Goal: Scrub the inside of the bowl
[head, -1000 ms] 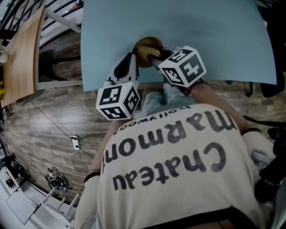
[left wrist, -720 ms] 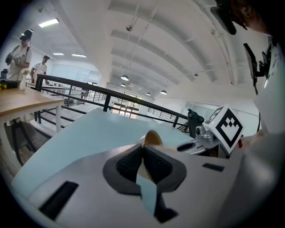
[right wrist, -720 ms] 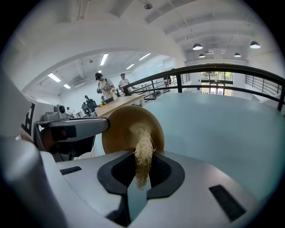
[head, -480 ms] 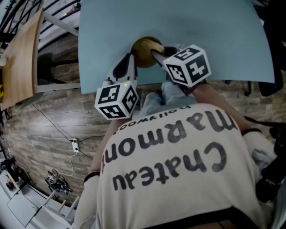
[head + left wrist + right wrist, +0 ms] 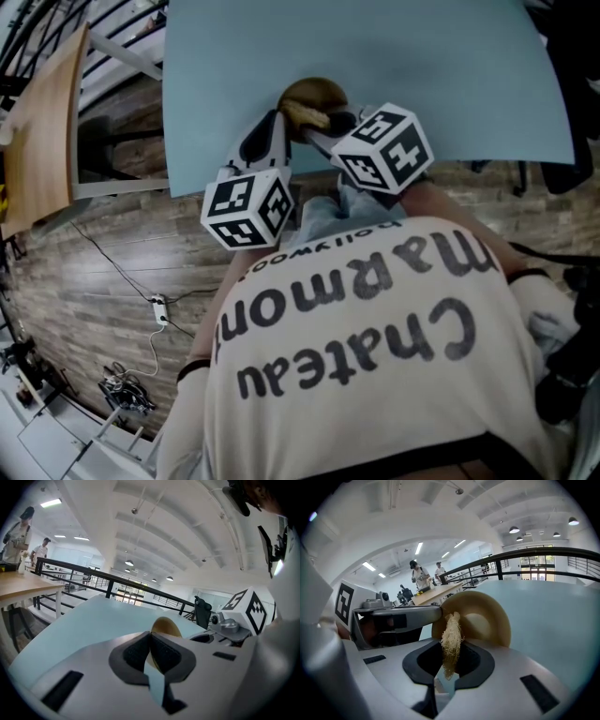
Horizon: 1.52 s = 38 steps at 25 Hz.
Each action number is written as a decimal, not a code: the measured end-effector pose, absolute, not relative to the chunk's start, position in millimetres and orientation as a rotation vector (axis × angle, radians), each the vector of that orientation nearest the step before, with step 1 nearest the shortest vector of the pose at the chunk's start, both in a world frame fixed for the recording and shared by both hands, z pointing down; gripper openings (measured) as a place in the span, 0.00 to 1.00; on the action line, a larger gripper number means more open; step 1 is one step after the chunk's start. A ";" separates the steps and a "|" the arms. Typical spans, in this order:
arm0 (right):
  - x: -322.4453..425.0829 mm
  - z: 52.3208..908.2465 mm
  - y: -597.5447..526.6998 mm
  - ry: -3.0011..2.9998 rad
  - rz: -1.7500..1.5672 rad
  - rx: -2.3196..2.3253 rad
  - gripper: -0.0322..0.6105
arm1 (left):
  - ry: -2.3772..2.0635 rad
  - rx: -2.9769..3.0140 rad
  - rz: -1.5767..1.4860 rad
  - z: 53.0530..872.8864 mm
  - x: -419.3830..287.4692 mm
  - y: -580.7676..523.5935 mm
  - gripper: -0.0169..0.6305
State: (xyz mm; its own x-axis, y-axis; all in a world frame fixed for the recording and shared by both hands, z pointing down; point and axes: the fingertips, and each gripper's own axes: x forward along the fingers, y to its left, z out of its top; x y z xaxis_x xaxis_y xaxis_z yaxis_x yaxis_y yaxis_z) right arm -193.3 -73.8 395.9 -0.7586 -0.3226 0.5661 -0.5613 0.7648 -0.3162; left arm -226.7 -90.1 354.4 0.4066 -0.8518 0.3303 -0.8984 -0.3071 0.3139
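A tan bowl (image 5: 314, 97) stands tipped on its side at the near edge of the light blue table (image 5: 422, 75). My left gripper (image 5: 278, 122) is shut on the bowl's rim; in the left gripper view the rim (image 5: 165, 626) rises from between its dark pads (image 5: 136, 653). My right gripper (image 5: 315, 127) is shut on a pale fibrous scrubber (image 5: 451, 641). The scrubber's tip lies against the bowl's inside (image 5: 483, 620) near the left rim. The left gripper's arm (image 5: 393, 618) reaches in from the left in the right gripper view.
The table's near edge runs just below the bowl. A wooden table (image 5: 42, 122) stands at the left. On the plank floor lie a power strip (image 5: 157, 302) and cables. A black chair (image 5: 202, 611) and a railing (image 5: 70, 569) lie beyond the table, with people far behind.
My right gripper has shifted a little down and left with the scrubber, which now sits at the bowl's near rim. The left gripper and the bowl have kept still.
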 end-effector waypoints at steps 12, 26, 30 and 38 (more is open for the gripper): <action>-151.2 416.8 -77.5 -2.342 0.648 0.764 0.14 | -1.400 2.263 0.175 360.8 -200.8 -93.1 0.04; -80.9 424.0 -113.5 -2.262 0.627 0.844 0.14 | -1.345 2.288 0.262 360.2 -149.6 -111.5 0.04; -46.2 423.9 -132.0 -2.246 0.601 0.877 0.14 | -1.351 2.264 0.263 366.6 -123.8 -121.6 0.04; 25.0 415.3 -172.3 -2.257 0.580 0.892 0.14 | -1.347 2.211 0.230 369.4 -59.3 -149.8 0.04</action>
State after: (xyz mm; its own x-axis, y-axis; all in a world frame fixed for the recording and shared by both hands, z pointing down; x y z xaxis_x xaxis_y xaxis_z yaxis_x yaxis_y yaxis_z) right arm 25.0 -172.3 415.3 -0.5684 -0.4419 0.6940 -0.7216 0.6730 -0.1625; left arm -59.3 -149.8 369.4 0.4866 -0.7728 0.4073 -0.8642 -0.3578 0.3537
